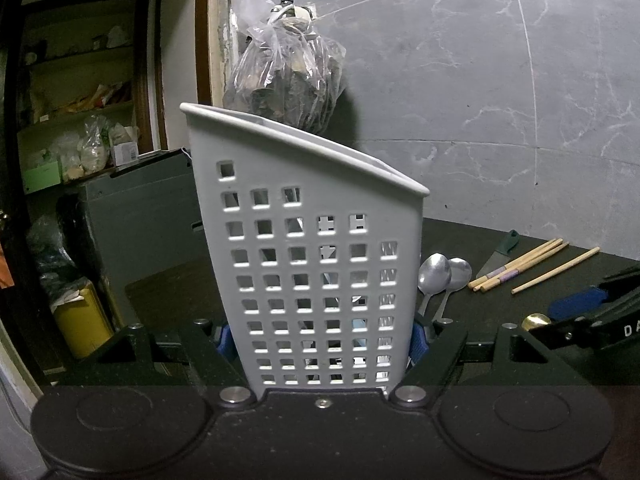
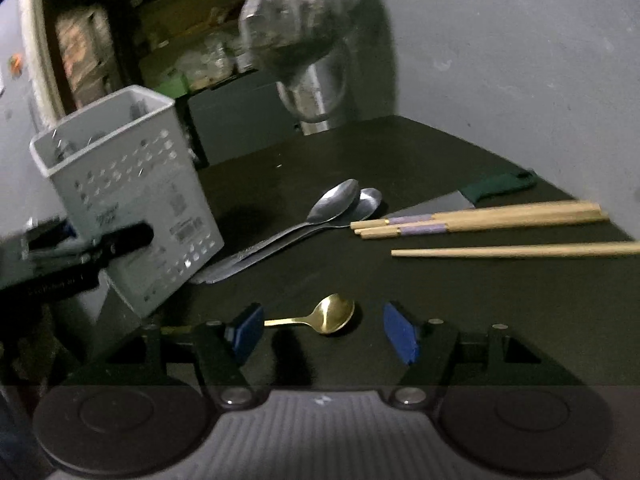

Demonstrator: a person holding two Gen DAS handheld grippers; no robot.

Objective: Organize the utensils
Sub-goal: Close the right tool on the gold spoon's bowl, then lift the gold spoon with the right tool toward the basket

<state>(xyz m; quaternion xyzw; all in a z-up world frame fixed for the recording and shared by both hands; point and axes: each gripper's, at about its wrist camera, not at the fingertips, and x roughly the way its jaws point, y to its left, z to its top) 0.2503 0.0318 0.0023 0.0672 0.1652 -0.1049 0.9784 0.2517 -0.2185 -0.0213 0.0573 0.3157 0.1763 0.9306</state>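
Left hand-held gripper [image 1: 320, 340] clamps the white utensil caddy [image 1: 312, 248], tilted. My right hand-held gripper [image 2: 324, 332] stands open around a gold spoon [image 2: 320, 314] lying on the counter [image 2: 440, 300].

Left gripper [image 1: 320, 338] is clamped tight, both blue pads [image 1: 418, 340] pressed flat against the sides of the white perforated utensil caddy [image 1: 312, 248], which sits tilted between the fingers. It points a bit downward and is rock steady.

Right gripper [image 2: 322, 332] is angled down more steeply, jaws standing wide apart with nothing pinched. Its blue pads [image 2: 400, 334] hang either side of the gold spoon [image 2: 334, 314], not touching the bowl; the left pad looks right at the handle, but the frame's blurry so I can't say for sure.
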